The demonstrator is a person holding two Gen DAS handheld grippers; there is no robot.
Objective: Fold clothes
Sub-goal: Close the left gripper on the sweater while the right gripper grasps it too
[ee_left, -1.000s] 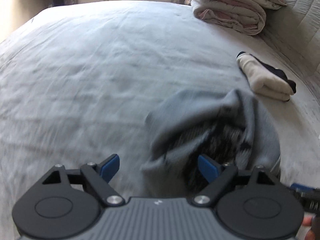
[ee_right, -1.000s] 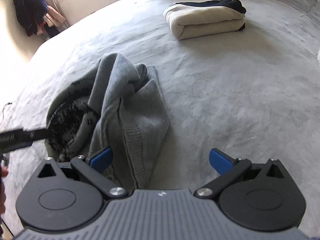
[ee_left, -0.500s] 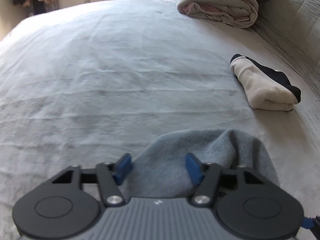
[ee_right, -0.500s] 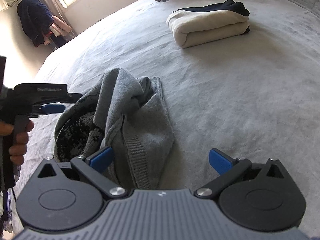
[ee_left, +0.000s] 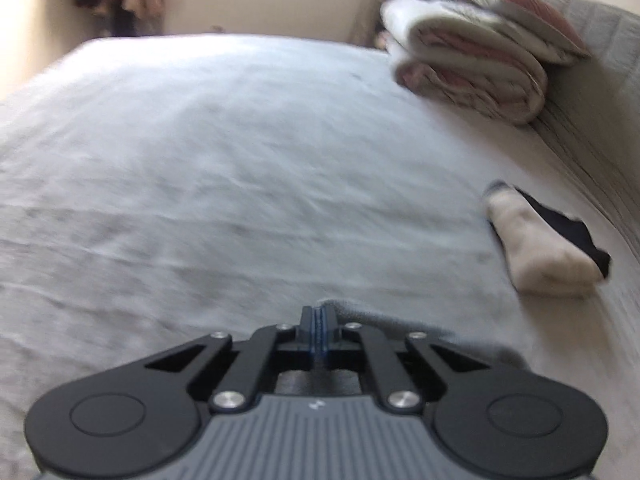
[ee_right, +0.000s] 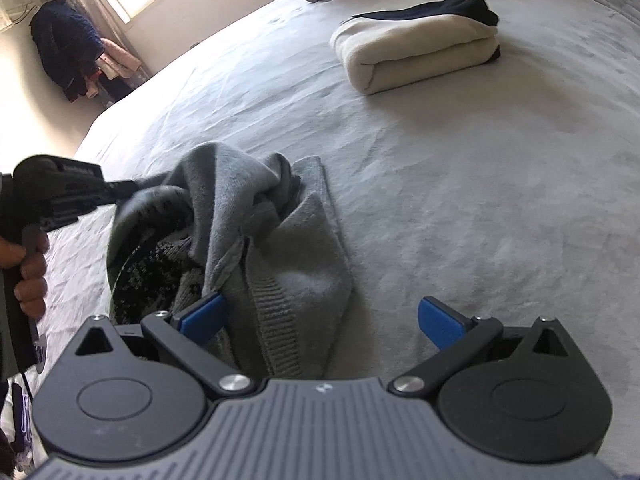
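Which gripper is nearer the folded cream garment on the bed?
Neither clearly. The folded cream garment lies well beyond both, far ahead of the right gripper and ahead-right of the left gripper.

Both tongs look the same: ribbed grey housing with a tiny white logo, and a round black disc on each side with a circle pressed into it. Black link arms hang off silver screws and end in bright blue pads. The left tongs point(ee_left: 319, 330) have ridged pads, while the right tongs point(ee_right: 322, 318) show plain blue blocks. A hand point(ee_right: 25, 268) wraps a black pistol-style handle.
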